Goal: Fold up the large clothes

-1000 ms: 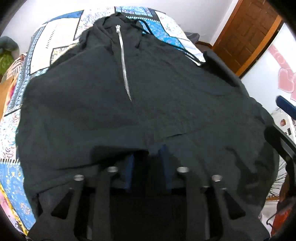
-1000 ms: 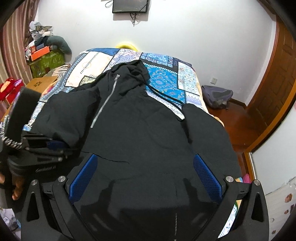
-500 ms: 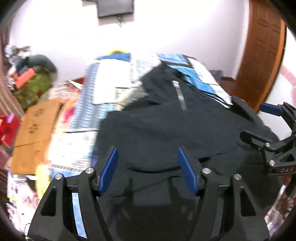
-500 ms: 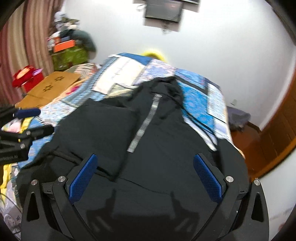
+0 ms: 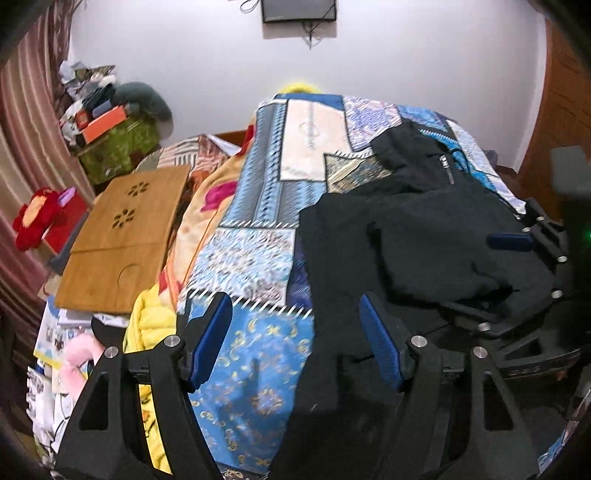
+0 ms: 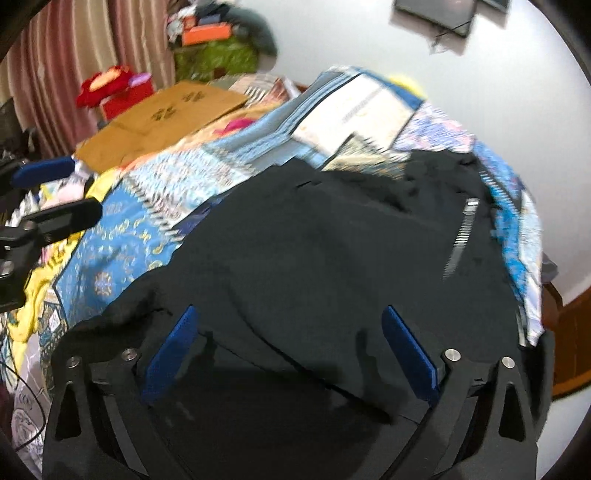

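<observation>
A plain white wall [image 5: 406, 62] closes the far end of the room, with a dark wall-mounted screen [image 5: 298, 10] high on it, cables dangling below. Striped pink curtains [image 5: 26, 122] hang down the left side. A brown wooden door [image 5: 565, 110] stands at the right. A bed under a blue patchwork quilt [image 5: 258, 251] fills the middle, a wooden lap table [image 5: 122, 236] along its left edge.
</observation>
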{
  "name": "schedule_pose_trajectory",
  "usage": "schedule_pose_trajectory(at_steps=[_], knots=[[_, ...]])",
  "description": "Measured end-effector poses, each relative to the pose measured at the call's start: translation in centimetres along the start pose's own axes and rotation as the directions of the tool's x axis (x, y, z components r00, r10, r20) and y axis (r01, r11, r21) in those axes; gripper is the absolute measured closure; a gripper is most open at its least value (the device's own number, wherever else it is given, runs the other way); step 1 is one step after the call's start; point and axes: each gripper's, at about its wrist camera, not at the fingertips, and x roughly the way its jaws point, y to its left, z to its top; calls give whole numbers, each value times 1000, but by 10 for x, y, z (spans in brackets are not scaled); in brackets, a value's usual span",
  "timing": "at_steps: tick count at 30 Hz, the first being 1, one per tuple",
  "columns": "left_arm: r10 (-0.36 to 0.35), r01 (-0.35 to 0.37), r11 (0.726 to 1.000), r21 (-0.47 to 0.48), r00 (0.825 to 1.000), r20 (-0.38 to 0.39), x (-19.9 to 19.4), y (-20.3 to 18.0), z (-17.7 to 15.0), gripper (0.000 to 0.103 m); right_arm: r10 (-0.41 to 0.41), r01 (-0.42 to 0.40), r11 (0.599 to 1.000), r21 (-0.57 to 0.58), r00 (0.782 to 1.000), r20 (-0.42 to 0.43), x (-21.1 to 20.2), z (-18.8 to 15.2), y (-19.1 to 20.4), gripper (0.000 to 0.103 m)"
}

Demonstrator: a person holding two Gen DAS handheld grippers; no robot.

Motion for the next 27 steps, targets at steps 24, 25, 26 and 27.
schedule_pose_trajectory(at_steps=[24,25,26,27], knots=[[-17,14,999,-44,997,-71,30,2,-12,33,-15,-19,968,251,991,134,-46,11,-69,81],[-26,23,998,-52,997,-75,31,0,-11,33,-25,-18,962,272,988,152,-55,10,-78,81],[-38,33,997,-64,996,-80,32,-1,-10,33,-38,-15,954,299,984,172,-65,8,-89,82],[-48,42,996,-73,995,-82,33,-3,-9,33,-51,-12,947,320,981,188,-74,5,-99,82]])
